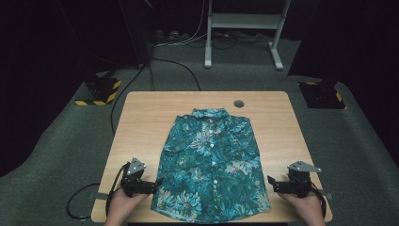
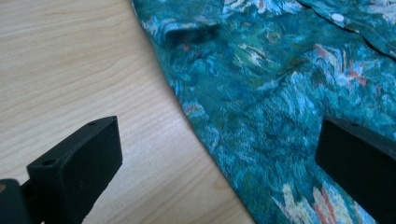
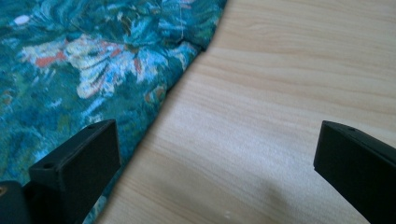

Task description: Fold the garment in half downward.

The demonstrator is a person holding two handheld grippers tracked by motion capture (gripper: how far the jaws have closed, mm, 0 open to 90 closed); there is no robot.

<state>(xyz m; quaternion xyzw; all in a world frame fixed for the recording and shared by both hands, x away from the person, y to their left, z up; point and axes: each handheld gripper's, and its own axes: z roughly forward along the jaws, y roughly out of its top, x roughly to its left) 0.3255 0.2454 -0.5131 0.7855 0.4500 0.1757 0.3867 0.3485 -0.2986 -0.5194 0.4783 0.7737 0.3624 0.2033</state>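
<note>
While jaws gape, left gripper at shirt

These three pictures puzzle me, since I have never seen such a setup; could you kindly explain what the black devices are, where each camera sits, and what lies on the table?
A person holds a black two-fingered gripper in each hand: the left gripper and the right gripper. One picture looks down from above; the other two come from cameras riding on each gripper, with its black fingers in the foreground. On the light wooden table lies a teal floral short-sleeved shirt, spread flat and buttoned. Both grippers are open and hold nothing. The left one straddles the shirt's edge; the right one is beside the opposite edge.
</note>
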